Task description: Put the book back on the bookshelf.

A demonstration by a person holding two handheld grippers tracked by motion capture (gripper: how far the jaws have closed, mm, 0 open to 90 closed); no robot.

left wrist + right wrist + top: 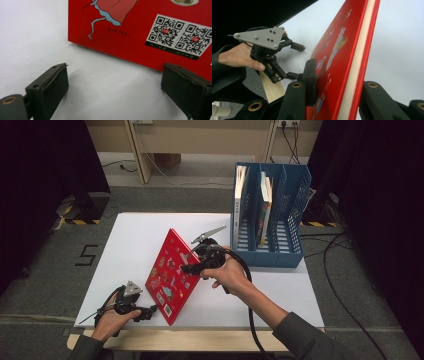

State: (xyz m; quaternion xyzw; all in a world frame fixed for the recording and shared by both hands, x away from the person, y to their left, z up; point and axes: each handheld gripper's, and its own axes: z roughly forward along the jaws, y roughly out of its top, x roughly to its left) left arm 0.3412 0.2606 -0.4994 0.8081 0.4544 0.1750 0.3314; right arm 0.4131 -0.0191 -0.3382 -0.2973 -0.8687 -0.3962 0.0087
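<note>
A red picture book (170,275) stands tilted on its lower edge on the white table top (130,235). My right gripper (189,265) is shut on its upper right edge. In the right gripper view the jaws straddle the book (342,50), with one pad on the printed cover and the other behind the back cover. My left gripper (150,311) rests on the table at the book's lower left corner, open with nothing between its jaws. In the left gripper view the book's QR-code corner (175,35) lies just beyond the open jaws (113,82). The left gripper (295,61) also appears in the right gripper view.
A blue three-slot file rack (300,185) stands at the table's back right with a few books upright in it. The wooden front edge (175,340) runs below the white top. Cables trail on the floor to the right.
</note>
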